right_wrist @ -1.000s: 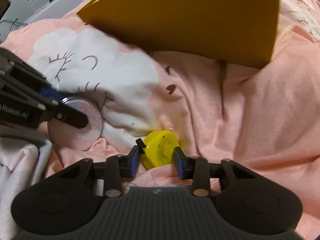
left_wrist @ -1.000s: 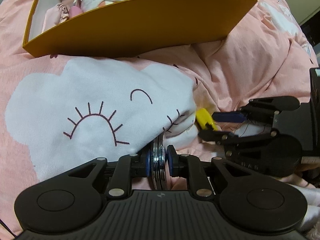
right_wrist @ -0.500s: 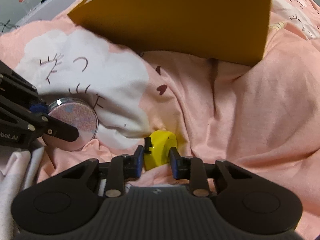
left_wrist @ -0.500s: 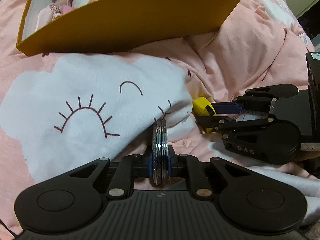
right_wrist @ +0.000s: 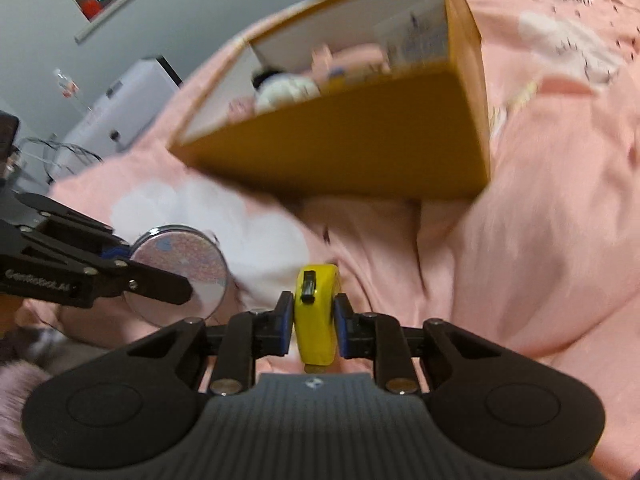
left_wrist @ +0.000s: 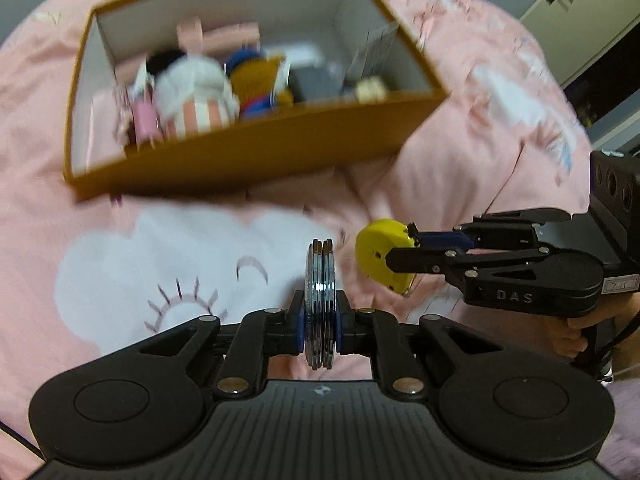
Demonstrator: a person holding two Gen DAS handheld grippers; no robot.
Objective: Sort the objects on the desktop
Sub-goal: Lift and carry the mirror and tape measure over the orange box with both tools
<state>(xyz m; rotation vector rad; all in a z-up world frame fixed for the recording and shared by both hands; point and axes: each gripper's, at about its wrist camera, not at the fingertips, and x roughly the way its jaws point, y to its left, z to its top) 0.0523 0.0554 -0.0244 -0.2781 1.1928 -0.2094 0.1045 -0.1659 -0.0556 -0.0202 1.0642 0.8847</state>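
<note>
My left tool (left_wrist: 319, 330) was clamped on the compact (left_wrist: 320, 304), a round silver disc held edge-on between the blue pads, clear of the bedspread (left_wrist: 460, 168). From the right wrist view the same compact (right_wrist: 180, 274) showed its glittery pink face, with the left tool (right_wrist: 160, 280) across it. My right tool (right_wrist: 311, 326) was clamped on the tape (right_wrist: 315, 312), a yellow tape measure held upright with its black tab facing the camera. In the left wrist view the tape (left_wrist: 382, 254) sat at the tip of the right tool (left_wrist: 404, 250), just right of the compact and not touching it. Both items were up off the bed, near side of the box (left_wrist: 248, 152). The box (right_wrist: 360, 152) was orange with white inner walls, open on top, resting on the pink bedspread (right_wrist: 540, 240). Inside it I saw a white plush (left_wrist: 196, 92), a blue and brown toy (left_wrist: 256, 76) and other bits too blurred to name. A white cloud print (left_wrist: 160, 268) lay under the left tool.
</note>
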